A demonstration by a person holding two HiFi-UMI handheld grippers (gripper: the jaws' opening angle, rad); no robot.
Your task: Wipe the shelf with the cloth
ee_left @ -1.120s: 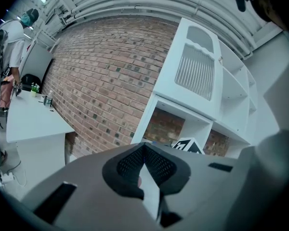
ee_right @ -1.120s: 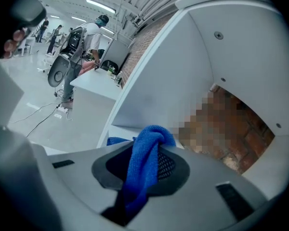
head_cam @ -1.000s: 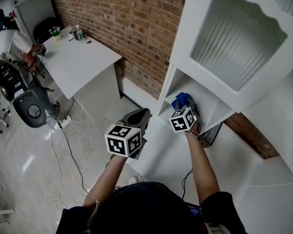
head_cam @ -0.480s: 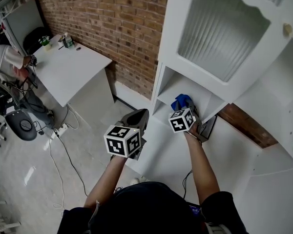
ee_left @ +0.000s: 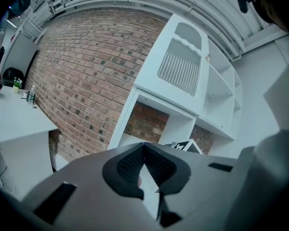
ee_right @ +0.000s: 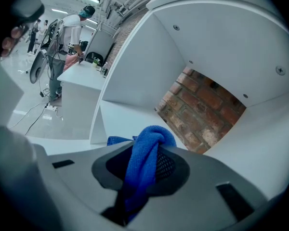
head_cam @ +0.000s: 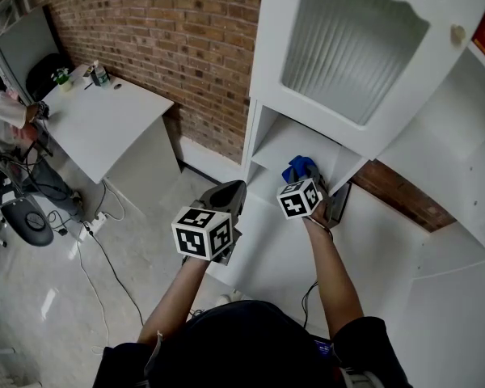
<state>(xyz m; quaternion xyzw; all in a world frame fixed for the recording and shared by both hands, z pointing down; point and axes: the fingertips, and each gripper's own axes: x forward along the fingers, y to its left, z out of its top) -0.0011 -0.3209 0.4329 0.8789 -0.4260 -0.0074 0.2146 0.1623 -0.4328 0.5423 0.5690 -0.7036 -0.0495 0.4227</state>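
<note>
A blue cloth (head_cam: pixel 300 168) (ee_right: pixel 143 158) is bunched between the jaws of my right gripper (head_cam: pixel 305 186) (ee_right: pixel 147 165), which is shut on it. That gripper sits at the front of the white shelf board (head_cam: pixel 283 153) (ee_right: pixel 130 121) in the cabinet's open compartment, with the cloth over the board. My left gripper (head_cam: pixel 225 203) (ee_left: pixel 143 165) hangs lower left of the shelf, in front of the cabinet, its jaws shut with nothing between them.
A ribbed-glass cabinet door (head_cam: pixel 347 43) overhangs the compartment. A brick wall (head_cam: pixel 178 47) runs behind. A white desk (head_cam: pixel 105 120) with bottles stands at the left, beside a person (head_cam: pixel 4 111) and an office chair (head_cam: pixel 28 217). Cables (head_cam: pixel 97 249) trail on the floor.
The head view has shifted, so the cabinet sits further left and lower in frame. The right gripper with the cloth has stayed at the shelf; the left gripper has barely moved.
</note>
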